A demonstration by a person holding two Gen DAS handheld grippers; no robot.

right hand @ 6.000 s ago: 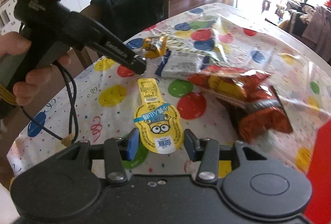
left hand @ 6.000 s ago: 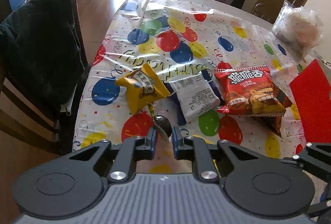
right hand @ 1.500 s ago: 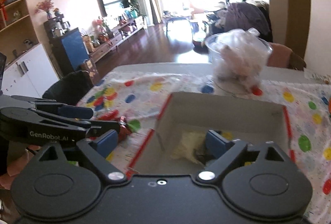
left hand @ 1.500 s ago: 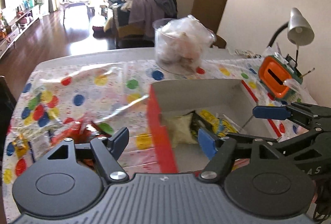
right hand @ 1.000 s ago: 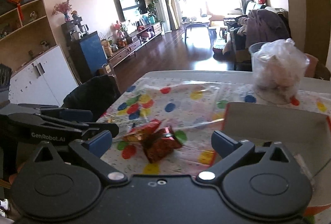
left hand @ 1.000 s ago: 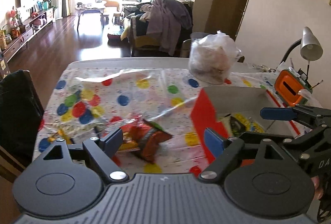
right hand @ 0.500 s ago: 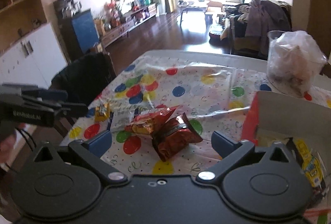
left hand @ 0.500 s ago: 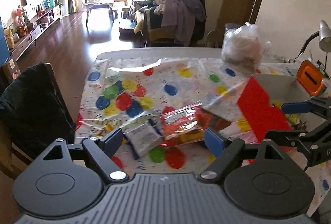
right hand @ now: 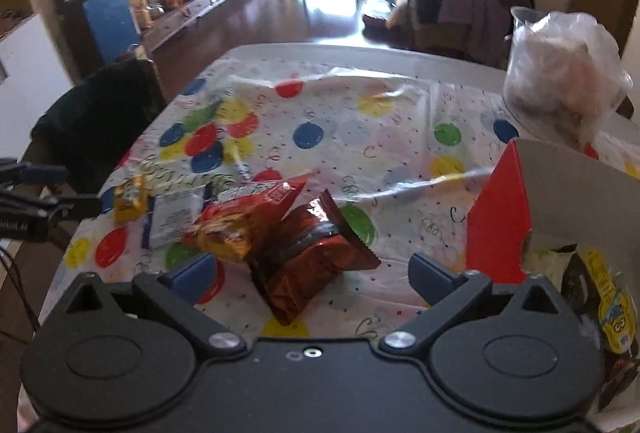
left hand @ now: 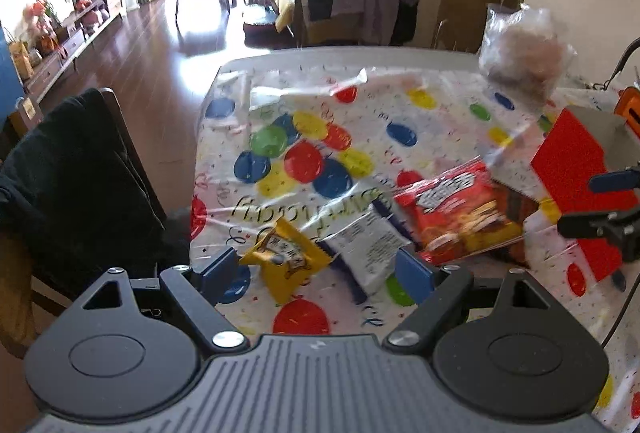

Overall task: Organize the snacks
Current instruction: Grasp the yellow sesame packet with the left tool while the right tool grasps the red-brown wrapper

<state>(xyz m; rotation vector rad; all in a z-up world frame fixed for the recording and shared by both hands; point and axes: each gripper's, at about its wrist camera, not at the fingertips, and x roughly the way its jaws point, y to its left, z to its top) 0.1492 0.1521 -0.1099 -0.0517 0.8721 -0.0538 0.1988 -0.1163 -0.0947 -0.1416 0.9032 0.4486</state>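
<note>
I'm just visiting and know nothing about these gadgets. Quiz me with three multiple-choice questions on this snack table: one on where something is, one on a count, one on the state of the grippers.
1. Where does the small yellow packet lie?
A. Inside the red box
B. On the tablecloth beside the white packet
C. On the chair

2. How many snack packets lie loose on the tablecloth, outside the red box?
A. One
B. Two
C. Four

3. How do the left gripper and right gripper stand?
A. Both open, holding nothing
B. Both clamped on packets
C. One open, one clamped on the box

Answers:
1. B: it lies next to the white packet.
2. C: yellow, white, the red bag and the dark red bag.
3. A: the blue pads stand wide apart with nothing pinched.
</note>
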